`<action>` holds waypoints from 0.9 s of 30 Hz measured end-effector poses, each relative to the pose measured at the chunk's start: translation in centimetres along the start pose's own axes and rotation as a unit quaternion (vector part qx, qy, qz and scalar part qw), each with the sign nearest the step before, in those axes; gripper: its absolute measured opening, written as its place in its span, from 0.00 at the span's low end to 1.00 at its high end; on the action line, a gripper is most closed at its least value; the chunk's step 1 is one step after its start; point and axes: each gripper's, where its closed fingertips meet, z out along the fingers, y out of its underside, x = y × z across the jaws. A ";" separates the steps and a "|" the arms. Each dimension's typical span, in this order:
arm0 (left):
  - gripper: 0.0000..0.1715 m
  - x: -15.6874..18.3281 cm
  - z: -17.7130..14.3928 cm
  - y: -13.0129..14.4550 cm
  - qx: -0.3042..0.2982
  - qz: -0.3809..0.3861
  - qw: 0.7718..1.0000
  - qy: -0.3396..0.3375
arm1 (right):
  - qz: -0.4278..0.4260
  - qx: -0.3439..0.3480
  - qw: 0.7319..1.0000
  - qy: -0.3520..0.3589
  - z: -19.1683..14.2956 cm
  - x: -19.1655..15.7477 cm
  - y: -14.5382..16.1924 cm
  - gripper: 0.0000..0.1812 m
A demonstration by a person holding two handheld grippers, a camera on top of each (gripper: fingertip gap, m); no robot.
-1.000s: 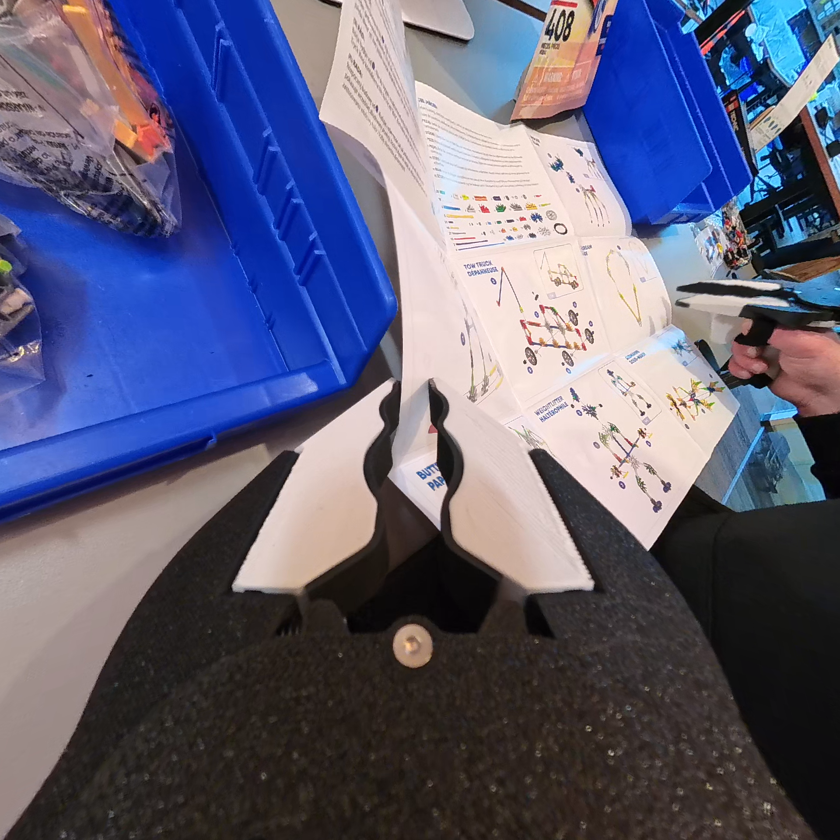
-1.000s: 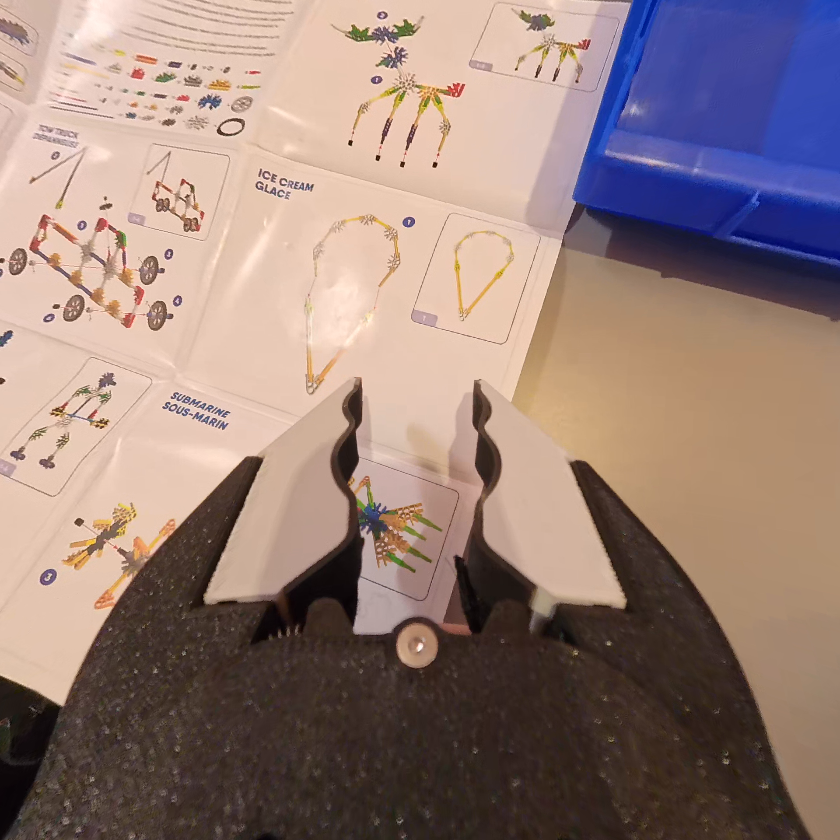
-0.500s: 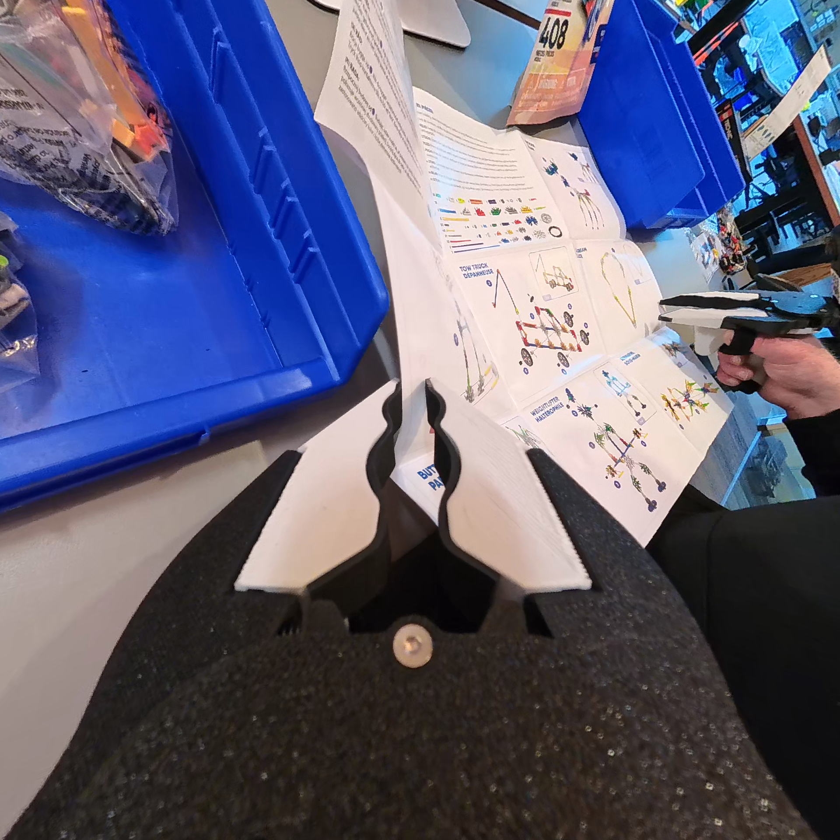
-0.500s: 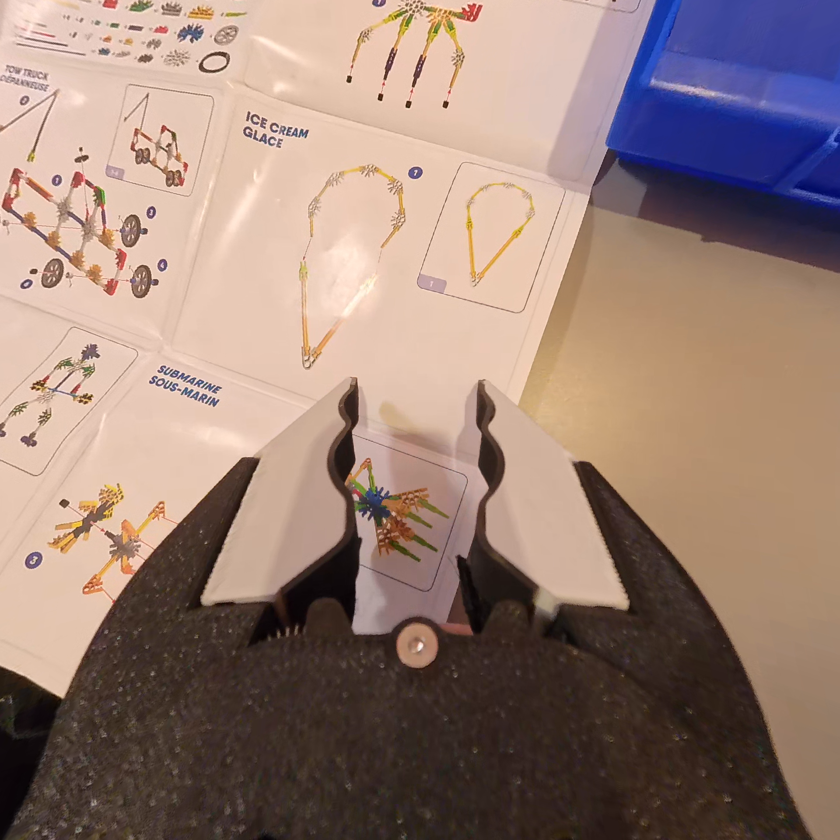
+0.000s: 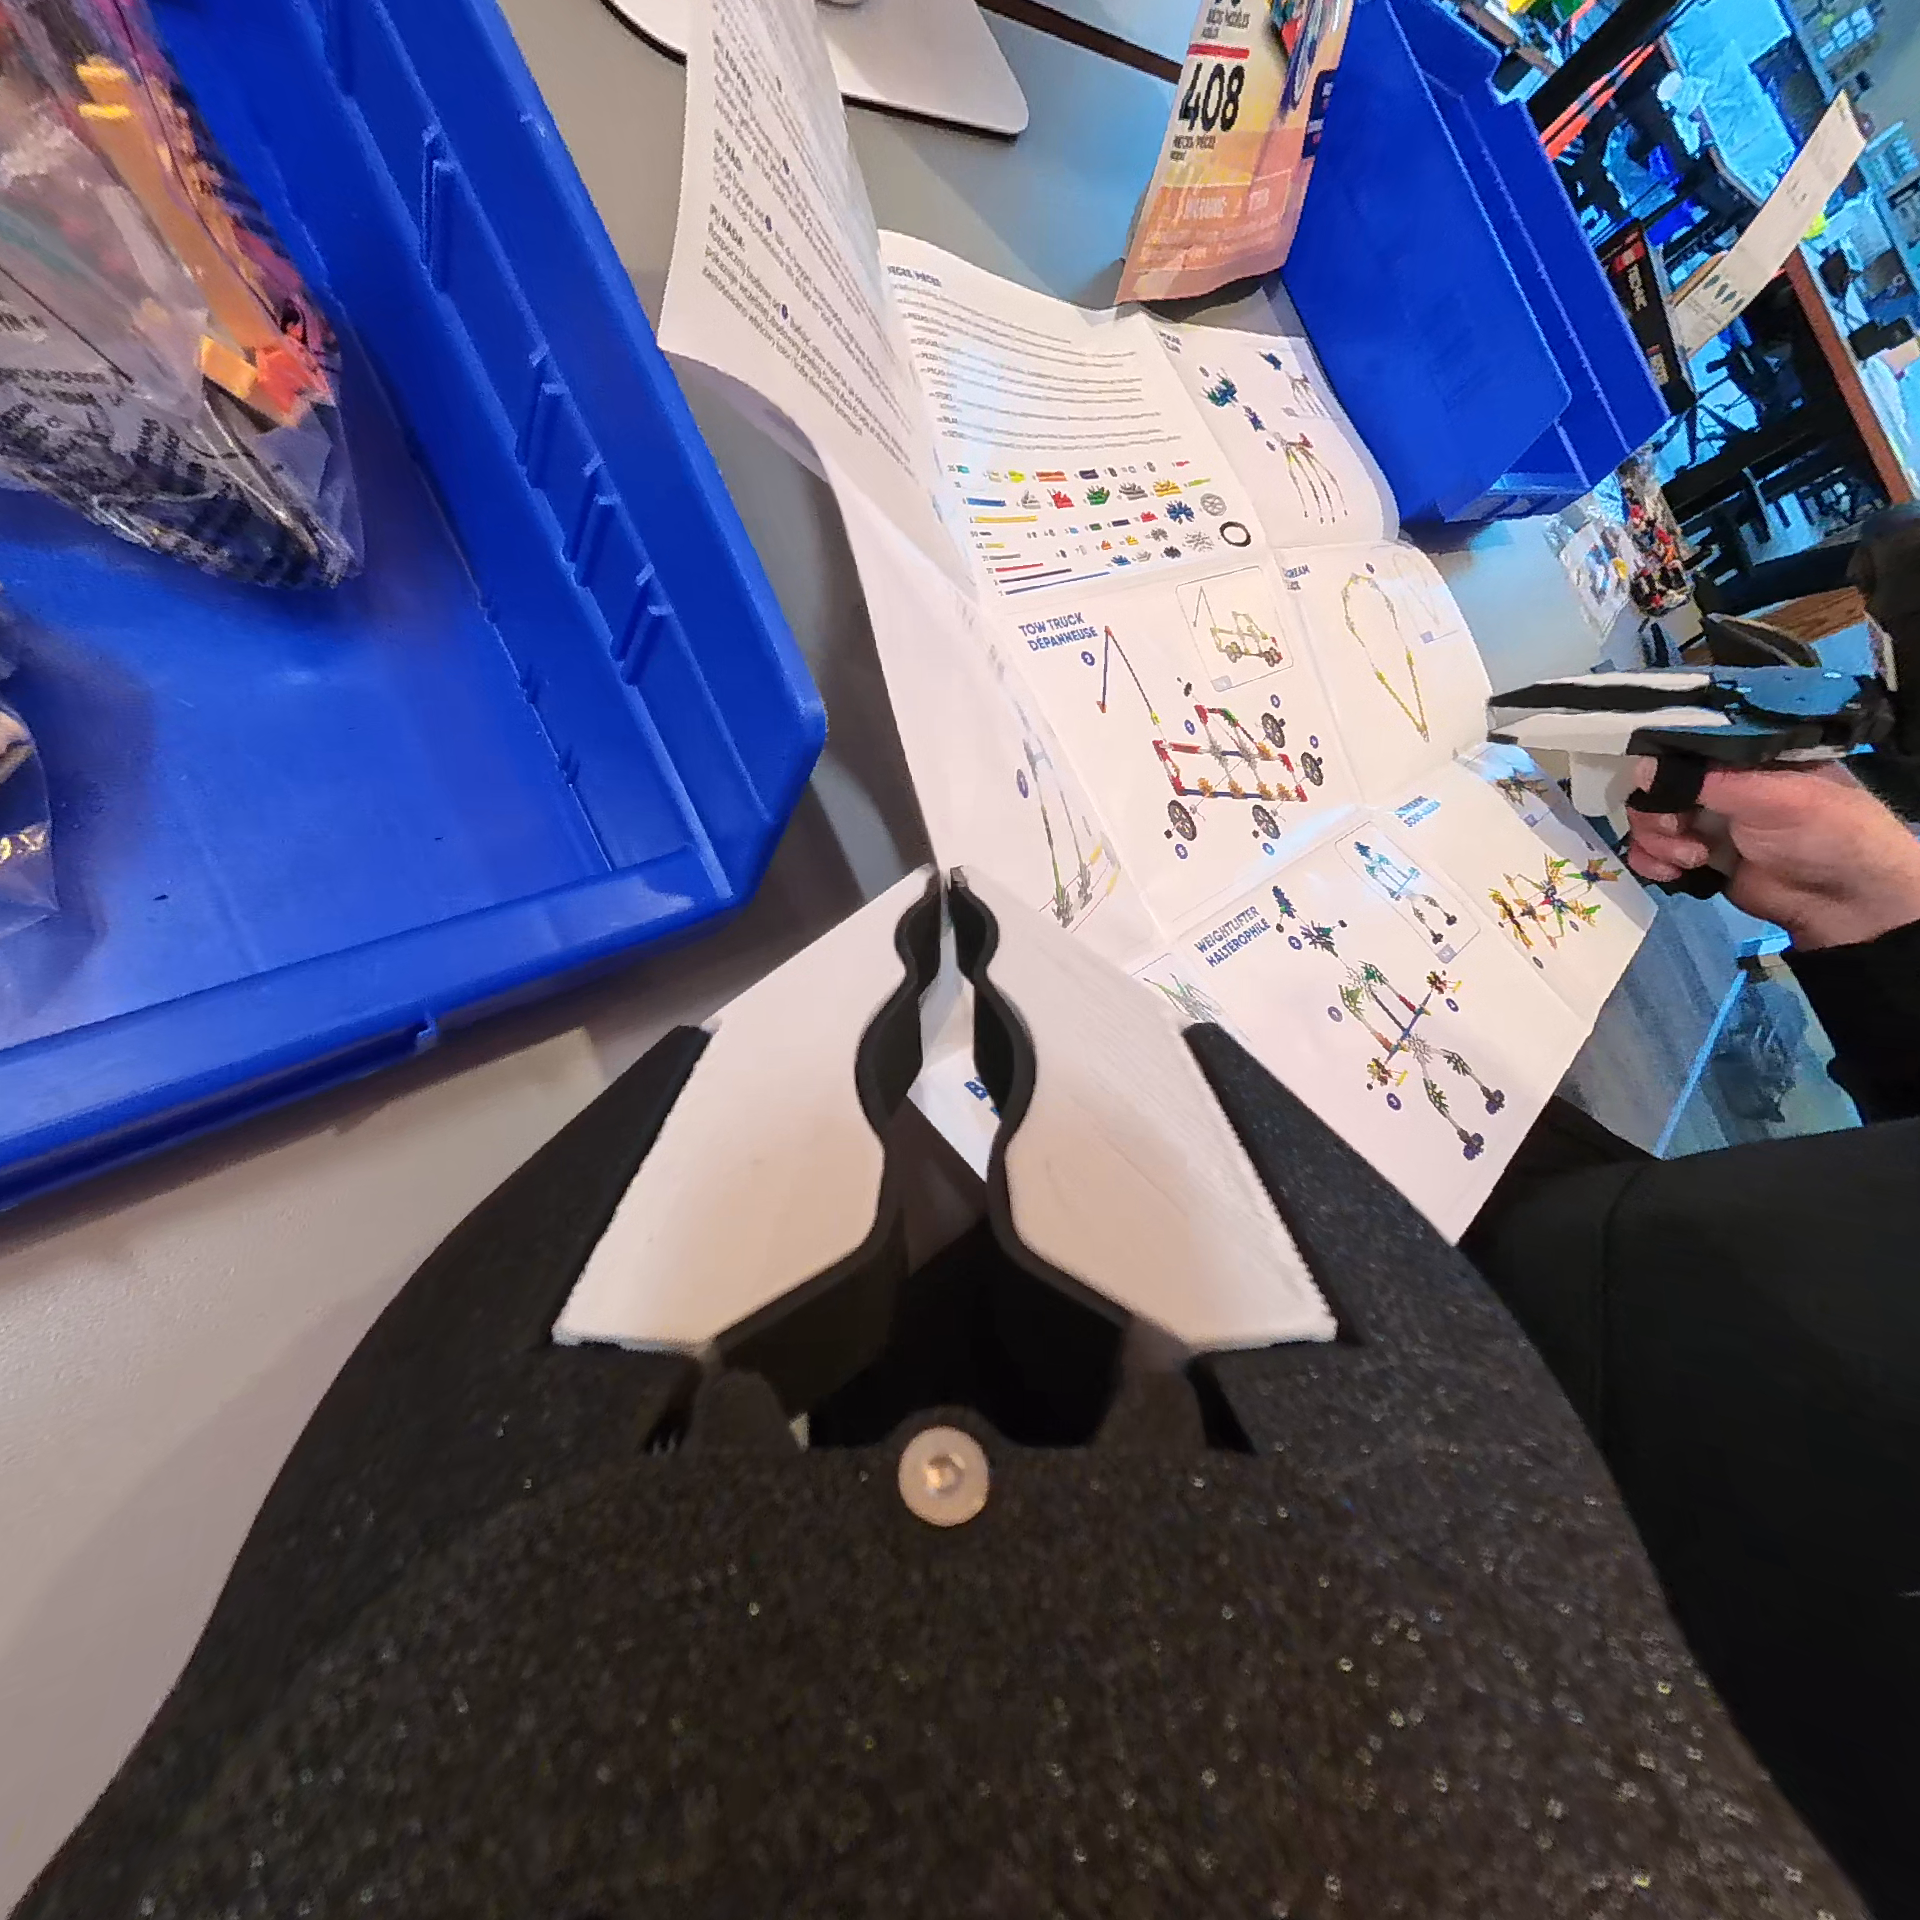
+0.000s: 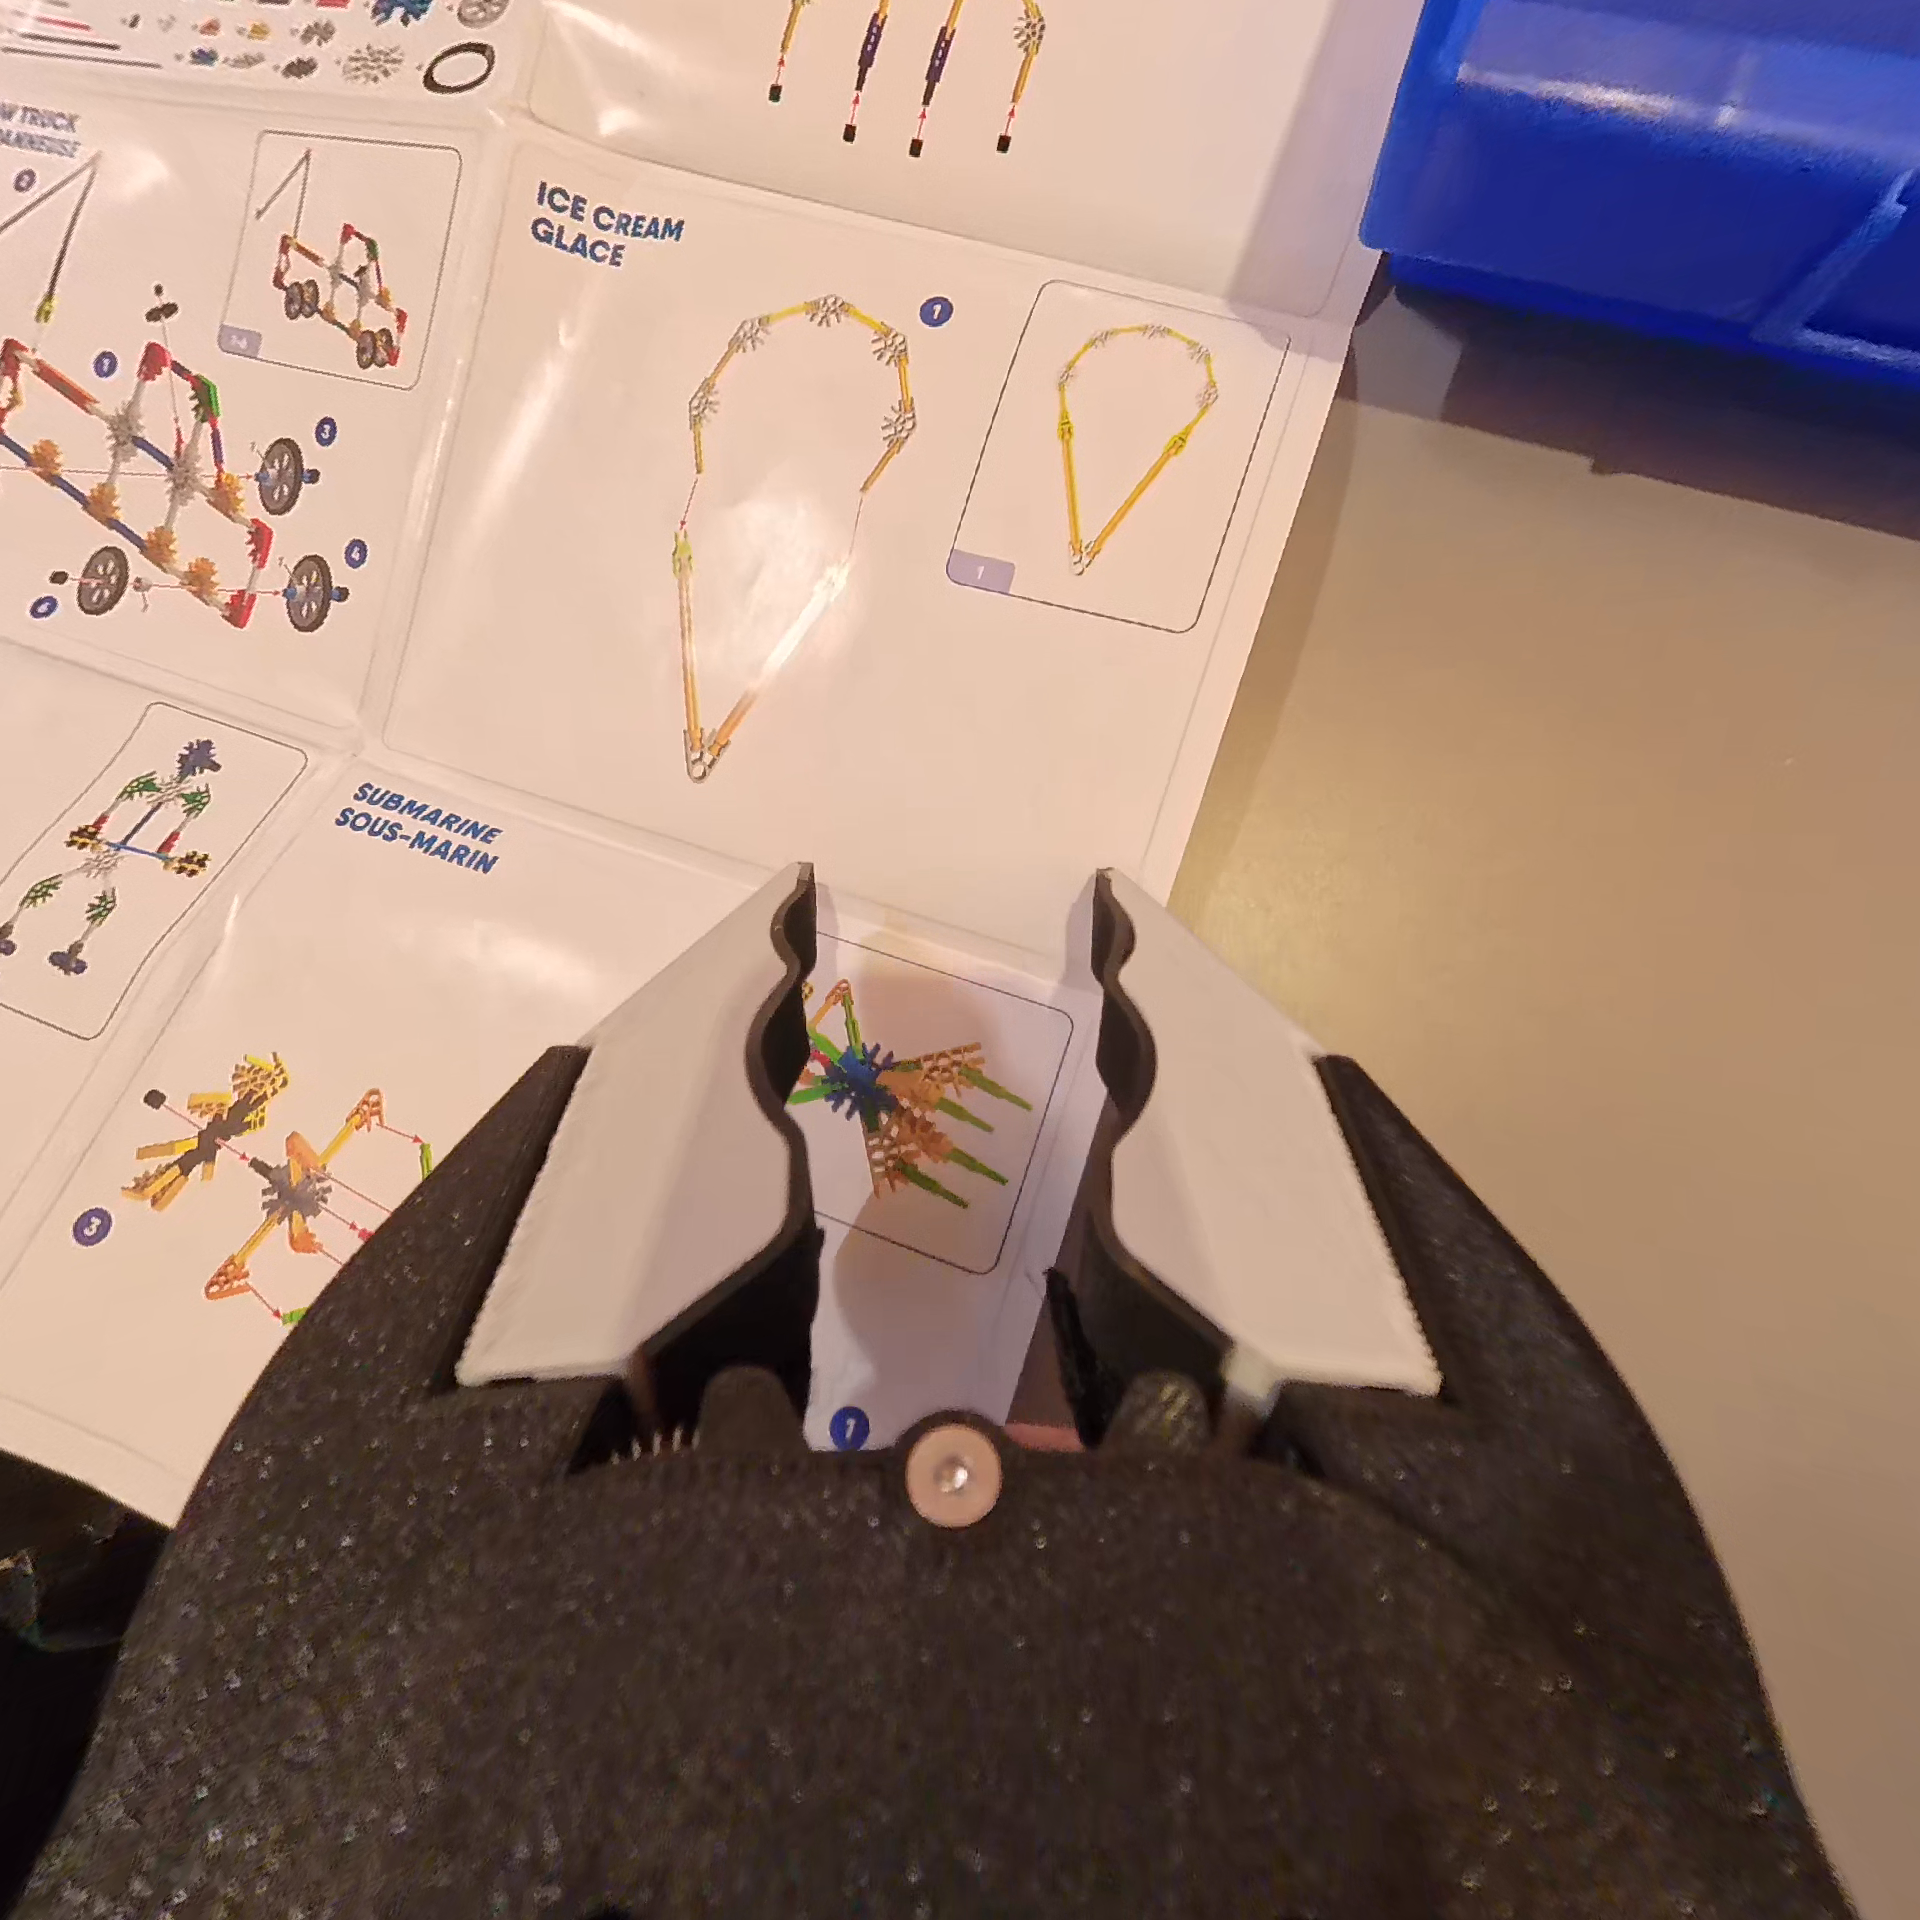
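Note:
A large white folded instruction sheet with coloured model drawings lies spread on the grey table, its far left panel curling upward. My left gripper is shut on the sheet's near left edge, and the paper shows between the fingers. My right gripper is open and empty, hovering just above the sheet near its near right corner. It also shows in the left wrist view, held by a hand.
A blue bin holding clear bags of parts stands at the left. More blue bins stand at the far right, one also in the right wrist view. A printed card leans behind the sheet. Bare table lies right of the sheet. Across from one pair of fingers to the other is roughly 50 cm.
My left gripper's fingers have closed from a small gap onto the sheet's edge. My right gripper has drawn back a little toward the sheet's near edge, still open.

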 end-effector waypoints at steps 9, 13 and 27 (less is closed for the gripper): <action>0.00 0.2 -0.2 -0.3 0.001 0.008 1.000 -0.001 | 0.006 0.004 1.000 0.002 -0.3 0.3 0.1 0.28; 0.00 0.3 -0.3 -0.5 0.003 0.011 1.000 0.000 | 0.006 0.003 1.000 0.000 -0.2 0.2 0.2 0.28; 0.00 0.1 -0.8 -1.1 0.005 0.015 1.000 -0.004 | 0.009 -0.003 1.000 -0.006 0.4 -0.1 0.3 0.28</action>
